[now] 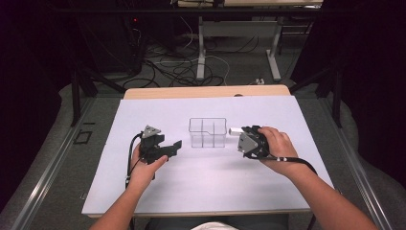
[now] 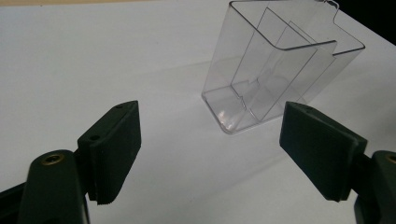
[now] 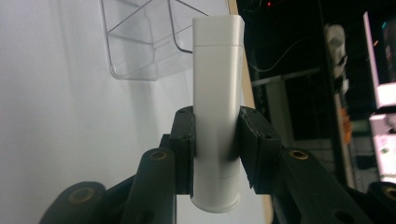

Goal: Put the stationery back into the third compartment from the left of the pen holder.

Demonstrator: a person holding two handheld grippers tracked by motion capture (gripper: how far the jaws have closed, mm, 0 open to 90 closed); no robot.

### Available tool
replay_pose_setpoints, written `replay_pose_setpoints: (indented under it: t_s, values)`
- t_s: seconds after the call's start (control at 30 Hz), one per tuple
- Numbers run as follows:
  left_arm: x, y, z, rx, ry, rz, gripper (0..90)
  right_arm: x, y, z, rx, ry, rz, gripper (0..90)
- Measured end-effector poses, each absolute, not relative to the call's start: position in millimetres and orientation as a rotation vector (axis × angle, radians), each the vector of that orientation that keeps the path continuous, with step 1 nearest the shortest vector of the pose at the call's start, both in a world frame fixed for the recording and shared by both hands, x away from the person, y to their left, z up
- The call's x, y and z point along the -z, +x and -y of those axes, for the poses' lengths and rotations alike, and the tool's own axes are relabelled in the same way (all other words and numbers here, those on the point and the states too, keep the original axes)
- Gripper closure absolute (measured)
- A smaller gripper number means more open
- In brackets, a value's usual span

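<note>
High view, organizer: the clear divided organizer (image 1: 207, 132) stands upright near the middle of the white table (image 1: 143, 191), a little toward its far edge.
High view, right gripper: the right gripper (image 1: 245, 137) sits just right of the organizer, a white tube (image 1: 235, 130) poking out toward its right wall.
High view, left gripper: the left gripper (image 1: 168, 149) hovers left of the organizer, apart from it.
Left gripper view, jaws: the left gripper (image 2: 210, 149) has its jaws spread wide with nothing between them; the organizer (image 2: 275, 70) lies ahead, untouched.
Right gripper view, grip: the right gripper (image 3: 217, 140) is clamped on the white tube (image 3: 217, 102) around its lower half, so most of its length sticks out past the pads.
Right gripper view, target: the organizer (image 3: 140, 46) is just beyond the tube's tip.
Risk, tipping: probably the tube goes into a compartment; nothing steadies the light organizer, so a tip catching its rim or a divider could shove or topple it.
Risk, slip: the smooth tube could pivot or slide in the pads if its end is knocked.
</note>
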State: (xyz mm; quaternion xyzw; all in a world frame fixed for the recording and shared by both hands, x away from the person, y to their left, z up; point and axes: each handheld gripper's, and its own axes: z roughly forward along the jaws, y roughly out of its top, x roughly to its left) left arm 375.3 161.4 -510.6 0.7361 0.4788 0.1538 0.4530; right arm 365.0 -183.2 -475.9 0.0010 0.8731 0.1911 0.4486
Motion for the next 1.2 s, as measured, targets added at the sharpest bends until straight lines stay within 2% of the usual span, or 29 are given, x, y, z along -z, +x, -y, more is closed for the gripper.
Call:
replay_pose_setpoints:
  t_s: [0.4, 0.7, 1.2]
  values:
    - [502, 375, -161, -0.366, 1.837, -1.139, 21.8, 490, 347, 170, -0.158, -0.525, -1.96, 67.6]
    - [498, 379, -155, -0.353, 1.858, -1.106, 23.3, 500, 342, 163, 0.01, -0.797, -1.8, 67.6]
    - [488, 378, -121, -0.303, 1.993, -0.973, 24.8, 515, 333, 163, 0.138, -0.967, -1.668, 67.5]
